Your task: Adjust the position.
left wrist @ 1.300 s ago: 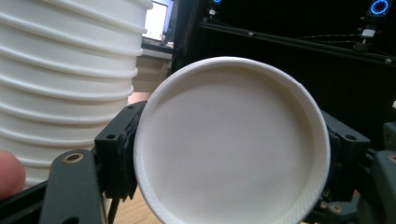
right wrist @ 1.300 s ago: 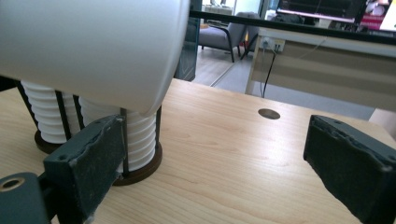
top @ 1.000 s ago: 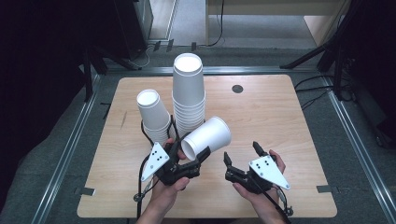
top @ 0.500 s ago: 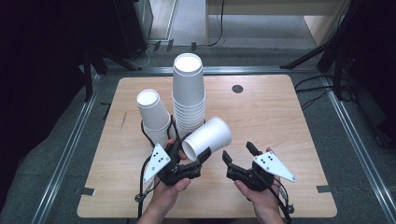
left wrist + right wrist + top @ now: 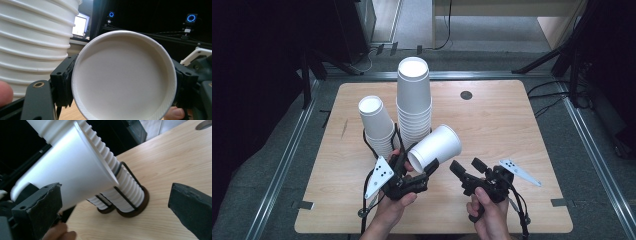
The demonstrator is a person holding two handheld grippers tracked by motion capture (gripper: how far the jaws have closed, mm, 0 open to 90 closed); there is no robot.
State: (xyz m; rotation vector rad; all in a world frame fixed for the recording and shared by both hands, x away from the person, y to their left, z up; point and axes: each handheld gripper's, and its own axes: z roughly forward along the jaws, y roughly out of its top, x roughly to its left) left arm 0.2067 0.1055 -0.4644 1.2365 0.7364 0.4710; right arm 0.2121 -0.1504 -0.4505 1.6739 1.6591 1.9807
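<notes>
White paper cup (image 5: 435, 148) — smooth, tapered — sits clamped in the left gripper (image 5: 414, 175); right gripper (image 5: 467, 170) gapes.

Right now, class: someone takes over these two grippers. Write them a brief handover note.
Left gripper: shut on a single paper cup, held tilted near its base, mouth pointing up and right.
Right gripper: open, holding nothing, just right of the cup.
Two cup stacks stand upside down in wire holders: tall stack and short stack, behind the left gripper on the table.
Done: one cup is in hand.
Left: probably passing or placing the cup; where it goes cannot be told.
</notes>
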